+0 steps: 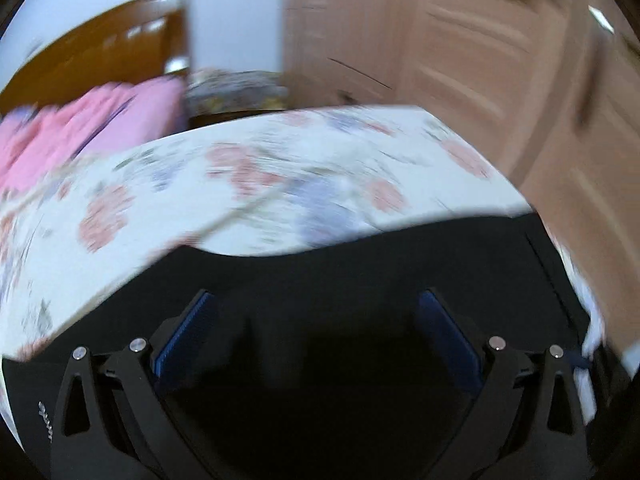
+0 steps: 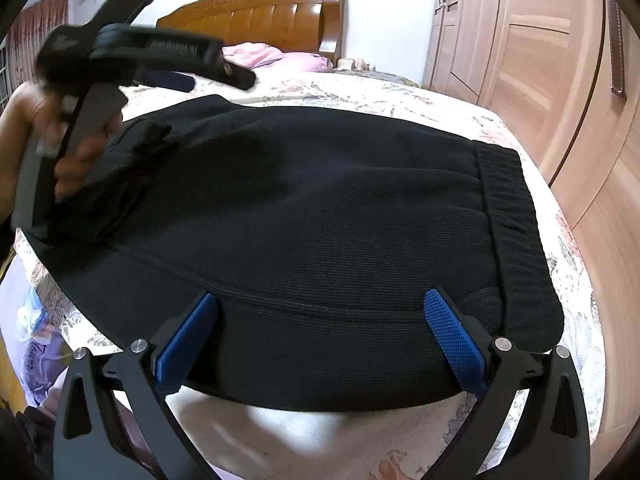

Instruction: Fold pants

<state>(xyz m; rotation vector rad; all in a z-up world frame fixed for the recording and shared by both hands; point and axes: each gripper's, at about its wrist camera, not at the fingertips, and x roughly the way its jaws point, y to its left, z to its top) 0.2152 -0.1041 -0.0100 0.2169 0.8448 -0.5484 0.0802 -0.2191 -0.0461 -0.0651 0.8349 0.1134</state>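
Note:
Black knit pants (image 2: 320, 220) lie folded on the bed, with the ribbed waistband (image 2: 508, 200) to the right and a bunched end at the left. My right gripper (image 2: 320, 298) is open, its blue pads (image 2: 452, 336) spread wide just over the pants' near edge. A hand (image 2: 80, 152) holds my left gripper (image 2: 222, 80) above the pants' far left end. The left wrist view is blurred. There my left gripper (image 1: 317, 296) is open over the dark pants (image 1: 360, 264), gripping nothing.
The pants rest on a floral bedsheet (image 2: 440, 96). A wooden headboard (image 2: 260, 12) and pink bedding (image 2: 272, 56) are at the far end. Wardrobe doors (image 2: 520, 60) stand close along the right. A printed bag (image 2: 36, 344) sits off the bed's left edge.

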